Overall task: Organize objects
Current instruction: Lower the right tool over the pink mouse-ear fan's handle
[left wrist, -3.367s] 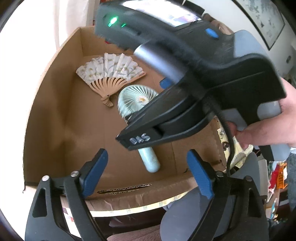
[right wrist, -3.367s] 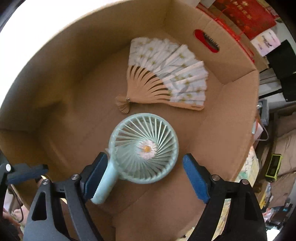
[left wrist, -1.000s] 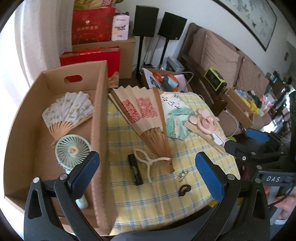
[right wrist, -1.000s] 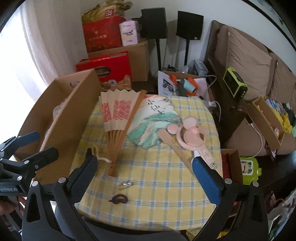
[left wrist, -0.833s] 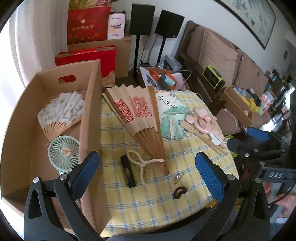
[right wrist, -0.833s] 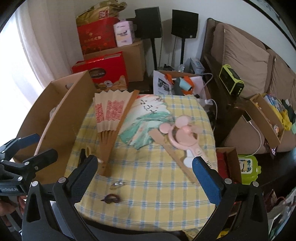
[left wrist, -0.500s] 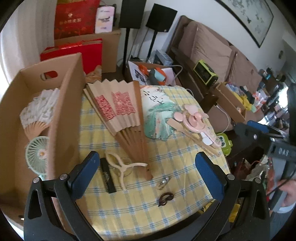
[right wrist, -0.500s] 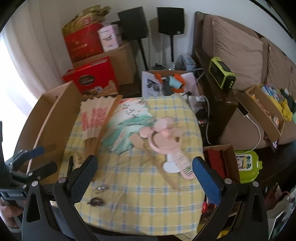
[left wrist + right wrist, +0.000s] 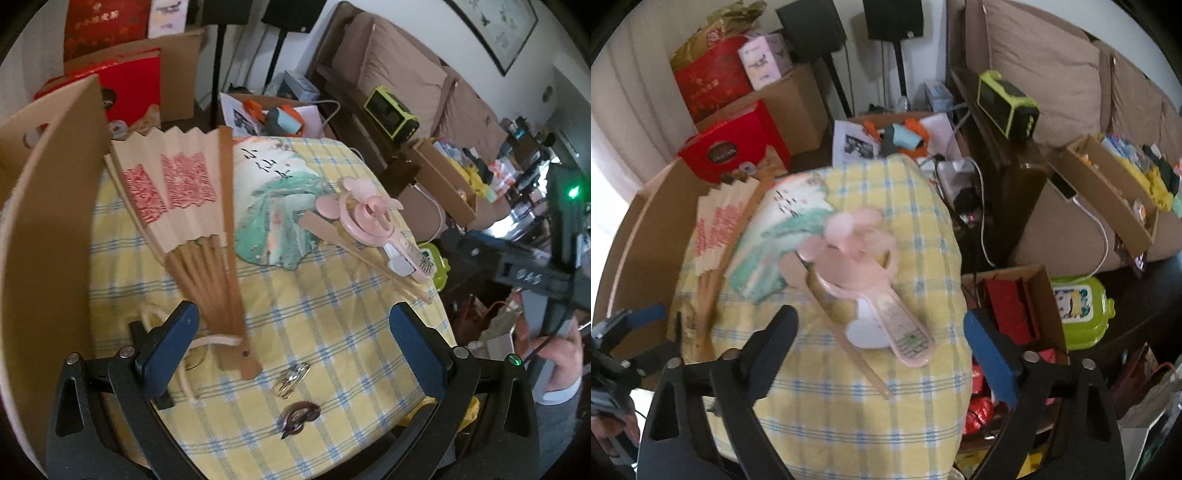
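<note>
between the spread fingers of the right gripper (image 9: 879, 343) lies the pink handheld fan (image 9: 864, 266), flat on the yellow checked tablecloth (image 9: 849, 406). its long axis runs on a slant: the handle end points toward the gripper and a little toward its right finger, while the round head with two ear-like discs points away and toward its left finger. those jaws are closing, yet the pads are not on the fan; nothing is grasped. beside the fan, on the left-finger side and touching it, a thin wooden stick (image 9: 842, 332) lies nearly parallel, its flat paddle end farther from the gripper. beyond that sits a painted fan (image 9: 775, 243) in green and white, and further toward the left finger a paper folding fan (image 9: 716, 229) with red print.

the left gripper (image 9: 295, 332) is released, jaws wide, nothing between them but cloth. just ahead of its left finger the wooden pivot end of the folding fan (image 9: 207, 229) points back toward the gripper, its open paper leaf fanning away; a cream cord loop (image 9: 192, 339) trails from the pivot under that finger. close in front of the gripper lie a small metal ring (image 9: 293, 376) and a dark clip (image 9: 297, 415). outside the left finger stands the wall of a cardboard box (image 9: 55, 221). far out past the right finger a hand (image 9: 557, 365) grips the other tool.
</note>
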Motion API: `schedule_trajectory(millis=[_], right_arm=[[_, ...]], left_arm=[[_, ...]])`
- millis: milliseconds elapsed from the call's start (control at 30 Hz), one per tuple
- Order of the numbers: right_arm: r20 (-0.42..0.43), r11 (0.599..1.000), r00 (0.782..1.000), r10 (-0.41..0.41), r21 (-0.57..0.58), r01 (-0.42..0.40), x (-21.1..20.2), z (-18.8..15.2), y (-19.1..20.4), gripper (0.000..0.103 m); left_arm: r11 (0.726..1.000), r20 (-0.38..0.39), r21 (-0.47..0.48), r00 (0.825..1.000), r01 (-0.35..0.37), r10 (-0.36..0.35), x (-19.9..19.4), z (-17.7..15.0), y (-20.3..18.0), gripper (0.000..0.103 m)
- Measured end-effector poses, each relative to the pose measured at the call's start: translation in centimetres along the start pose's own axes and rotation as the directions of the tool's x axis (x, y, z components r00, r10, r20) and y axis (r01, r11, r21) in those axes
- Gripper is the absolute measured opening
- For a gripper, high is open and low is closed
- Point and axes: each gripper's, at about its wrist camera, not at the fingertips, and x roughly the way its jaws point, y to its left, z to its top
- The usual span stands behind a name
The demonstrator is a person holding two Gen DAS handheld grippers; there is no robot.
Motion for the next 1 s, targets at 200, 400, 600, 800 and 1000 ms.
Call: schedule_trajectory(millis=[200, 400, 600, 800, 1000], right_arm=[[-0.035, 0.999, 0.999, 0.018, 0.031, -0.017, 2.8, -1.3, -2.3, 0.054], [-0.03, 1.0, 0.999, 0.017, -0.021, -0.018, 4.2, -1.8, -2.1, 0.054], [-0.033, 0.999, 0.998, 0.044, -0.026, -0.045, 5.2, -1.4, -1.1, 0.056], [-0.045, 0.997, 0.999, 0.009, -0.071, -0.012, 7.3, -0.8, 0.3, 0.062], [-0.023, 0.991, 0.999, -0.041, -0.132, 0.038, 8.3, -0.4, 1.2, 0.056]], left_arm=[[0.999, -0.029, 0.004, 0.999, 0.045, -0.045, 2.0, 0.5, -1.1, 0.102], [0.998, -0.05, 0.005, 0.996, 0.069, -0.069, 3.4, 0.9, -2.2, 0.101], [0.996, -0.055, -0.025, 0.995, 0.084, -0.085, 4.1, 1.1, -2.3, 0.101], [0.996, -0.061, -0.041, 0.995, 0.081, -0.084, 4.2, 1.0, -1.5, 0.101], [0.995, -0.07, -0.059, 0.994, 0.078, -0.082, 4.4, 0.9, -0.6, 0.101]])
